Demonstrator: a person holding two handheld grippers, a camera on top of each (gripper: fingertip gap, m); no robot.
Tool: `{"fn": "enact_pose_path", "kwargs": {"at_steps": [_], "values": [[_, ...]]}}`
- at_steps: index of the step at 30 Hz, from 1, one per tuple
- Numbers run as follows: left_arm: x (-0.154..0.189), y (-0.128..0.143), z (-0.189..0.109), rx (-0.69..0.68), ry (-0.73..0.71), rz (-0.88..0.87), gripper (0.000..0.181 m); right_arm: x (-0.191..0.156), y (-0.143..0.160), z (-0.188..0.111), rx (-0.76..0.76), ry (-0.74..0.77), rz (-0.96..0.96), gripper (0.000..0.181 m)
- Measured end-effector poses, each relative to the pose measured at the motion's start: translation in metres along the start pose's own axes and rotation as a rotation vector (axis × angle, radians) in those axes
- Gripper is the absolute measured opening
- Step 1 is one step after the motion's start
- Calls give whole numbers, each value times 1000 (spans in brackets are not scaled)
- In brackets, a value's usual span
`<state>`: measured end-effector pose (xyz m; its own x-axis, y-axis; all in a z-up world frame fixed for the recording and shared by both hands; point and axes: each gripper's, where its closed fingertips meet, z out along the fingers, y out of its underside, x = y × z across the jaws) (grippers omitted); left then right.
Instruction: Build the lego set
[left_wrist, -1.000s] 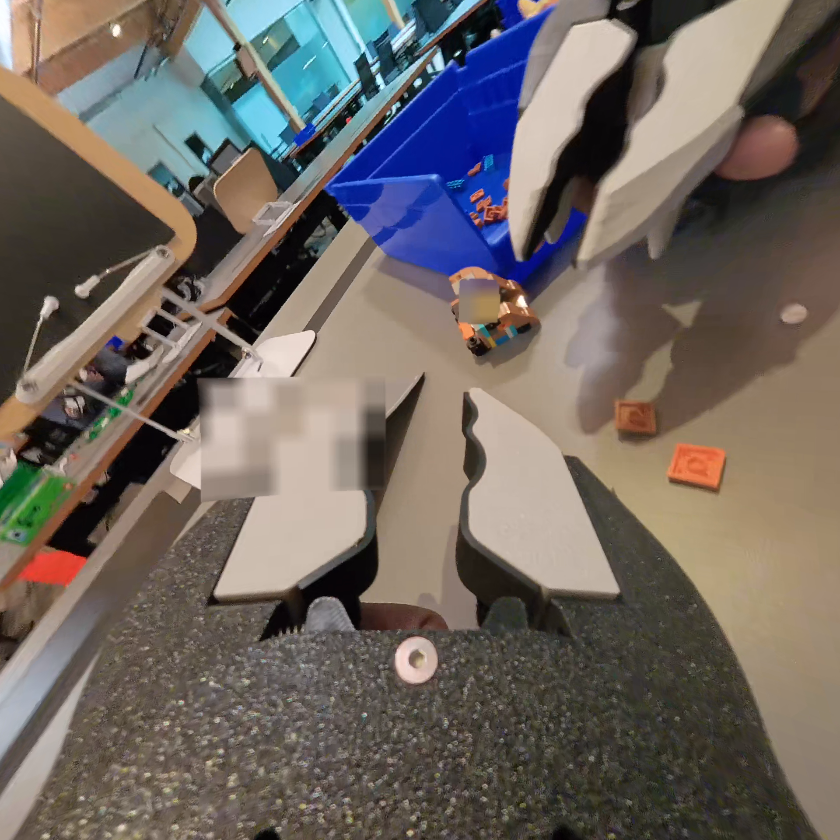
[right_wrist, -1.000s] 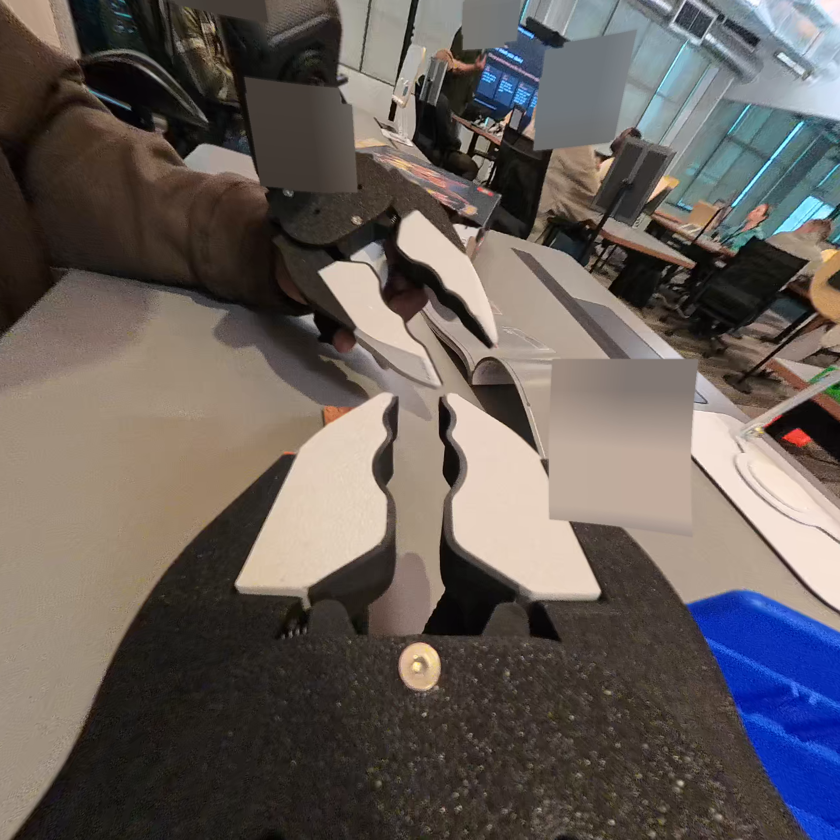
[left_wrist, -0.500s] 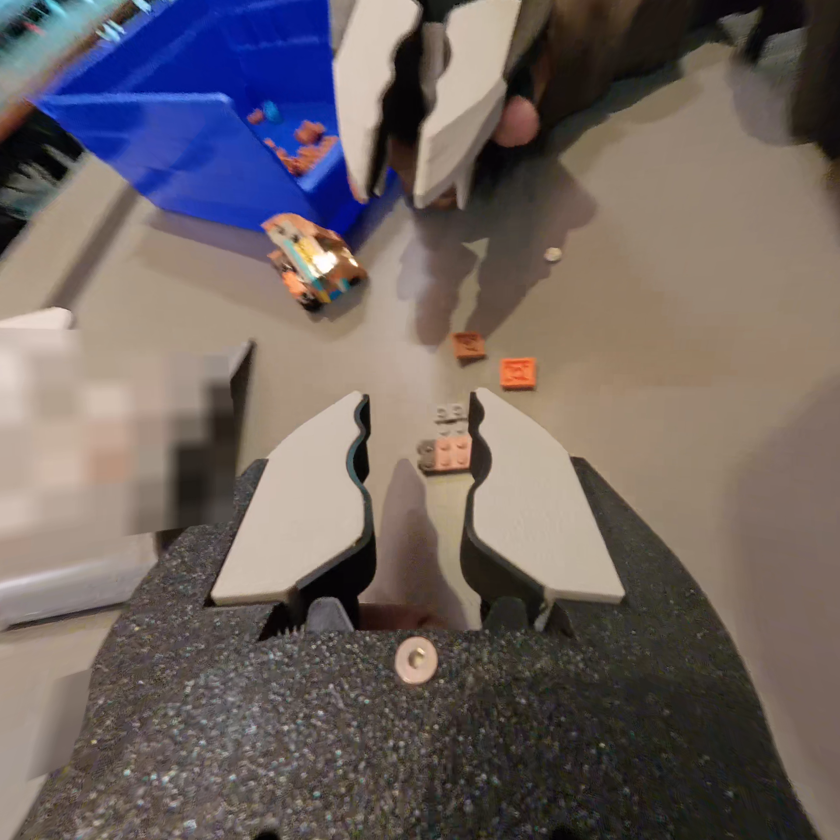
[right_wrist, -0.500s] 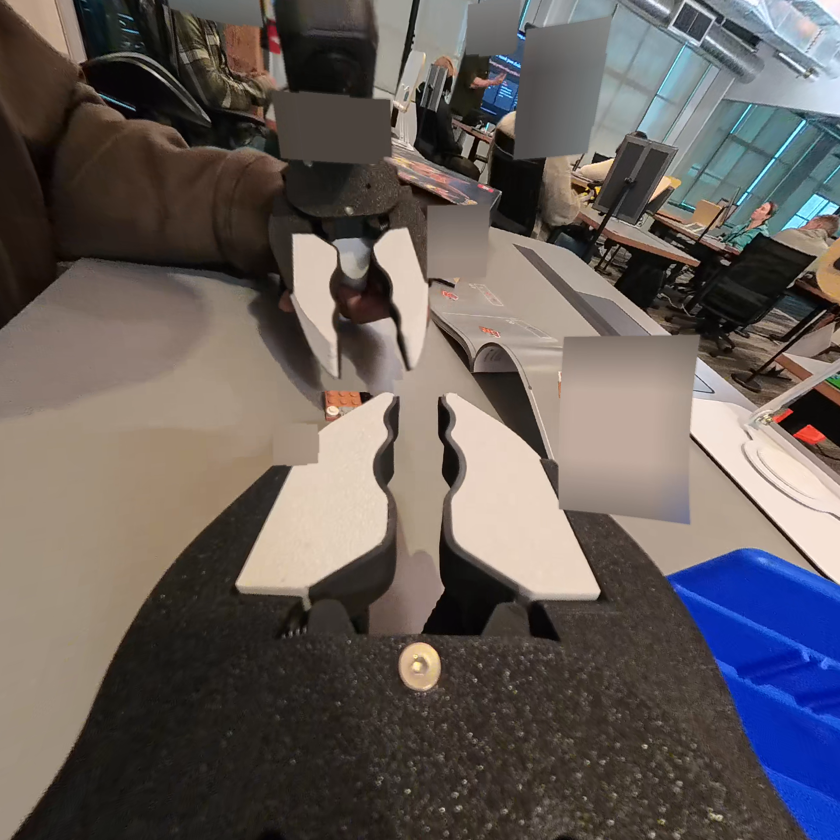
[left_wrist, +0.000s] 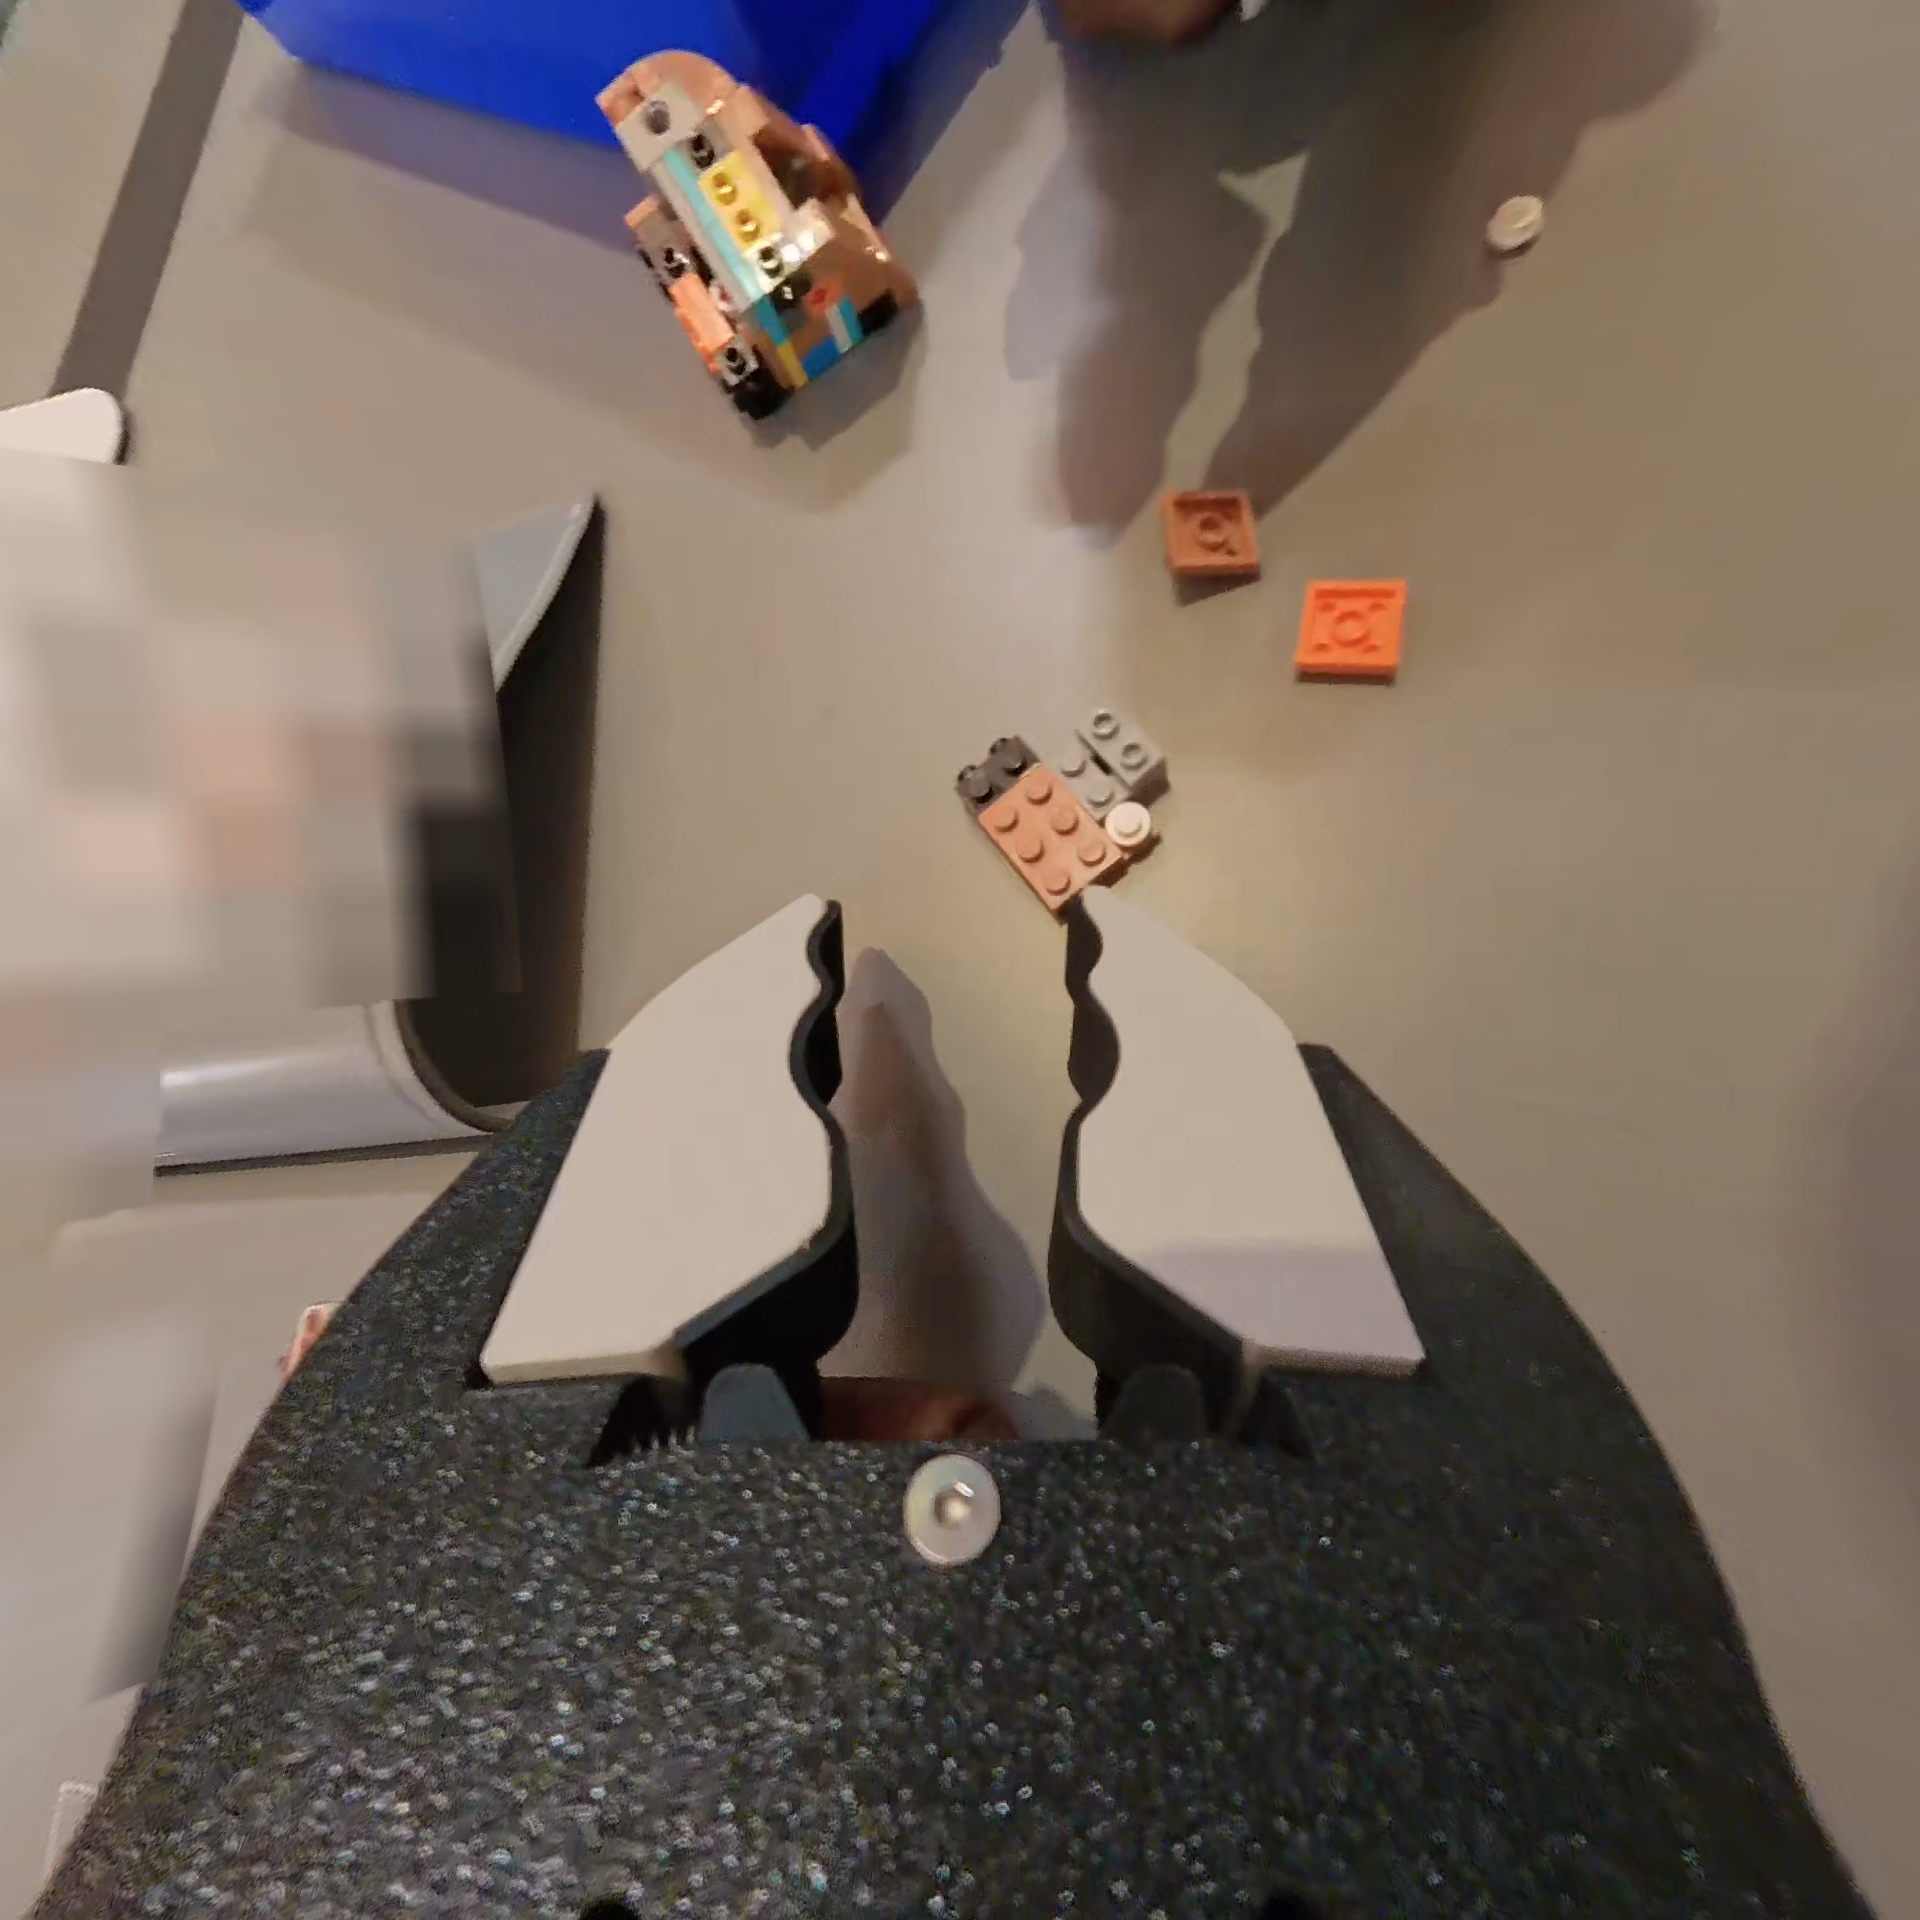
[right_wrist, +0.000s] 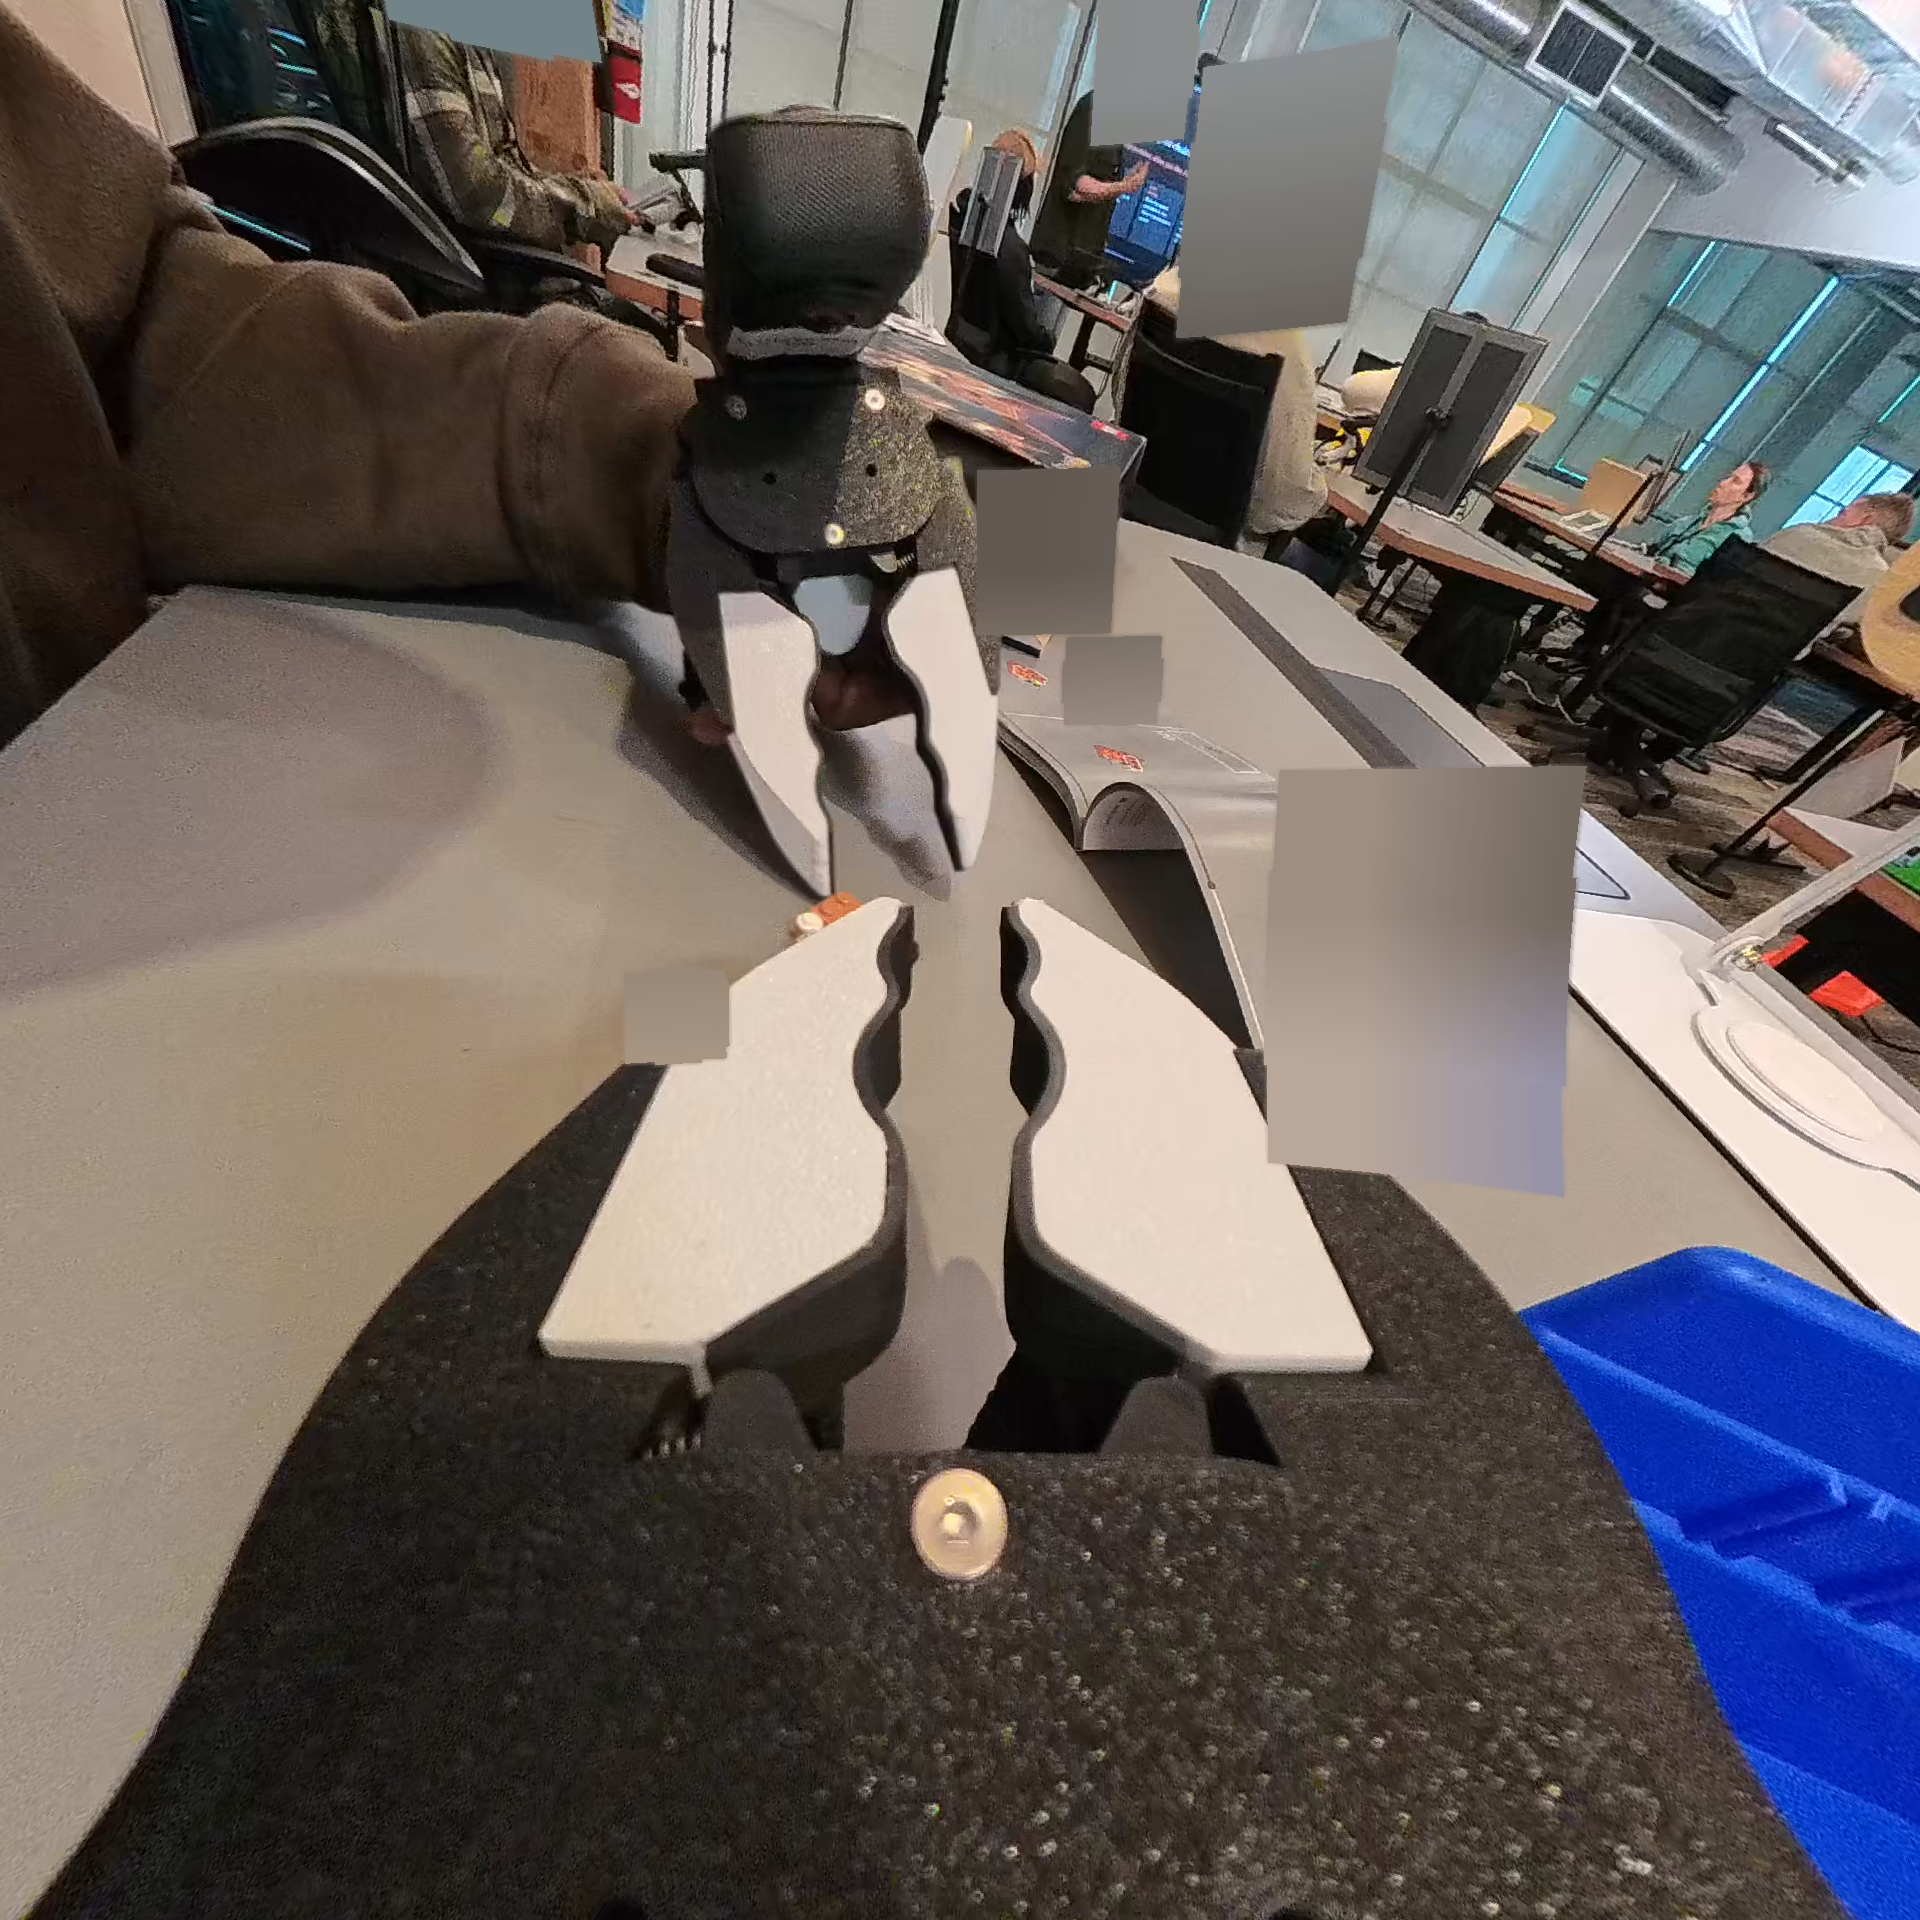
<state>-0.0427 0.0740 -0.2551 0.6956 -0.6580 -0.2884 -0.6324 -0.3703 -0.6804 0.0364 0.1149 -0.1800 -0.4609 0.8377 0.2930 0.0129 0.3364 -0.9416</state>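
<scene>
A small cluster of bricks (left_wrist: 1060, 821) lies on the grey table (left_wrist: 1558, 1039): a brown plate, dark and light grey pieces and a white round stud. My left gripper (left_wrist: 951, 920) is open and empty, pointing down, its right fingertip just short of the brown plate. A partly built brown model (left_wrist: 748, 229) lies farther off, by the blue bin (left_wrist: 623, 52). My right gripper (right_wrist: 954, 914) is open by a narrow gap and empty. It faces the left gripper (right_wrist: 888, 873), with the cluster (right_wrist: 831, 914) peeking out between them.
A brown square tile (left_wrist: 1210, 532) and an orange one (left_wrist: 1351, 629) lie right of the cluster. A white round piece (left_wrist: 1514, 221) lies farther right. An open booklet (right_wrist: 1143, 790) lies to the left gripper's left. The blue bin (right_wrist: 1766, 1455) is close on the right gripper's right.
My left gripper has tipped downward and come close over the brick cluster, and the right gripper has gone from its view. The right gripper has hardly moved.
</scene>
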Motion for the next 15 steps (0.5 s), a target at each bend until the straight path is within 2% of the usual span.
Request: {"fn": "enact_pose_path", "kwargs": {"at_steps": [4,11,15], "values": [[-2,-8,1,37,-38,38,41,0,-1,-1,5,7,-5,16],[14,-43,-9,208,-17,113,40,0,0,-1,4,9,-15,16],[23,-44,-6,207,13,142,39,-1,0,0,1,8,-20,15]]}}
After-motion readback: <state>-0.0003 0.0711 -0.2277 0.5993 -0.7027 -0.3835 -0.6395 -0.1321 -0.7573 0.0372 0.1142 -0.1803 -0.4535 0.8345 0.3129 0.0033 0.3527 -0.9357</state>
